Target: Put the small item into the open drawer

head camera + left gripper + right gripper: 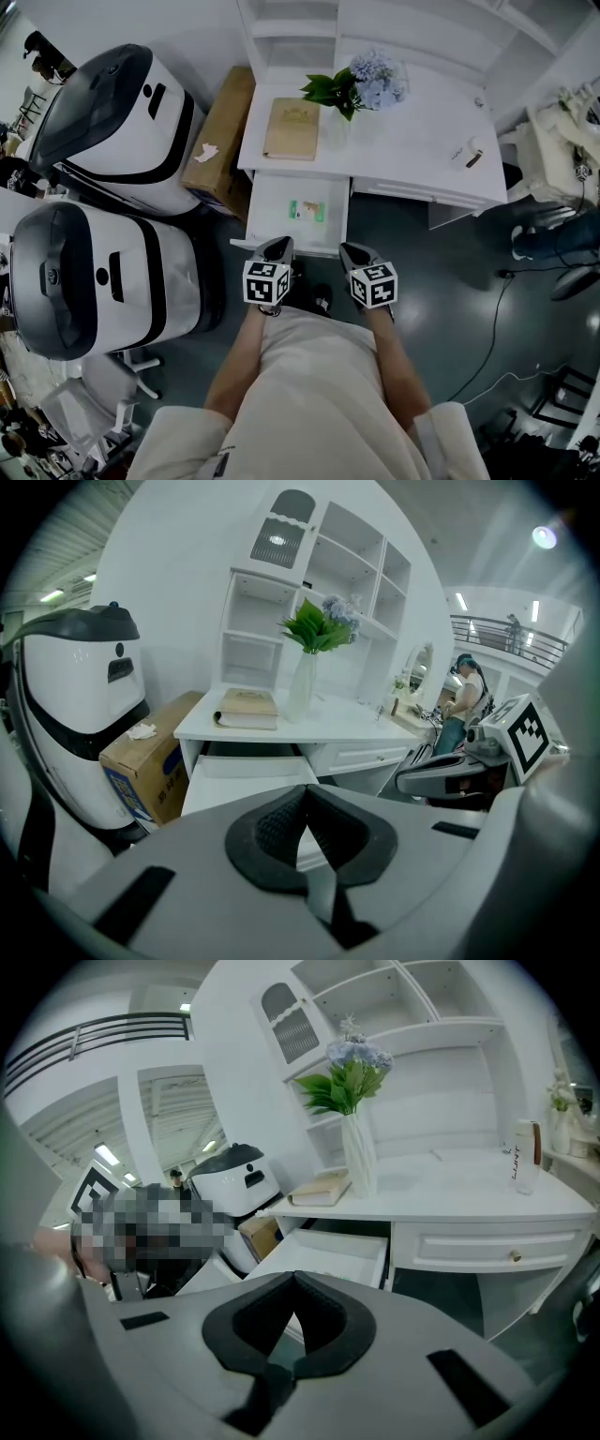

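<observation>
The white desk's (412,141) left drawer (267,220) stands pulled out, and a small green-and-white packet (307,210) lies flat inside it. My left gripper (278,247) hangs just before the drawer's front edge, shut and empty. My right gripper (351,251) hovers beside it at the drawer's right corner, also shut with nothing held. In the left gripper view the pads meet at the tip of the left gripper (302,795) with the drawer (246,766) ahead. From the right gripper (293,1281) the drawer (333,1252) is seen from its right side.
On the desk lie a tan book (291,128), a vase of flowers (361,86) and a small white tube (468,153). A cardboard box (220,141) and two large white-and-black machines (117,117) (94,272) stand to the left. Cables run over the floor at right.
</observation>
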The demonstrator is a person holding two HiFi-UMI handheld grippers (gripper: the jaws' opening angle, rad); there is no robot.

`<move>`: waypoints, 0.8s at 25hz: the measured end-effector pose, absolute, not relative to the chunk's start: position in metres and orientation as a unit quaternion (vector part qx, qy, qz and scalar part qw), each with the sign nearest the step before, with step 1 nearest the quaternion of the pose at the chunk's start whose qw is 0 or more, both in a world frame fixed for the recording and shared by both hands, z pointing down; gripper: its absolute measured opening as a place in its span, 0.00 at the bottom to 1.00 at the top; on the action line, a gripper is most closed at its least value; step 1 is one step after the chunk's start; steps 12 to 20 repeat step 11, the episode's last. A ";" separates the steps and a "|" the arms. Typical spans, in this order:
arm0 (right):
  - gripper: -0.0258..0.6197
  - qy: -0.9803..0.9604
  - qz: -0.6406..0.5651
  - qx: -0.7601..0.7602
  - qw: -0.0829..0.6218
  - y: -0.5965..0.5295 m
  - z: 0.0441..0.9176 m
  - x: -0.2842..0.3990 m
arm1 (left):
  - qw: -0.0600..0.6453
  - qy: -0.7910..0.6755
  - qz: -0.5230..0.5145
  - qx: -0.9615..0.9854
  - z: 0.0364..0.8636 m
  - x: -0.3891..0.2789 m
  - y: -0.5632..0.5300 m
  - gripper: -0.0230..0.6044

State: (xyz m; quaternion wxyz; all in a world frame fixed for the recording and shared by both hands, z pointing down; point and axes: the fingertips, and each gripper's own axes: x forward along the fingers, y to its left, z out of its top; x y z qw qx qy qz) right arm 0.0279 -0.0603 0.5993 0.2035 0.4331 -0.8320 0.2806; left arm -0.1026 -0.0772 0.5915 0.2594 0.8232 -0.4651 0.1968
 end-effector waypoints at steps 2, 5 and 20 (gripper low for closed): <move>0.08 -0.832 0.281 0.432 0.205 -0.060 0.600 0.028 | 0.260 -0.465 0.197 0.823 0.592 -0.103 -0.077 0.06; 0.08 -0.833 0.280 0.431 0.206 -0.059 0.600 0.027 | 0.262 -0.464 0.198 0.823 0.593 -0.103 -0.076 0.06; 0.08 -0.834 0.279 0.428 0.207 -0.059 0.603 0.027 | 0.264 -0.463 0.200 0.822 0.596 -0.103 -0.077 0.06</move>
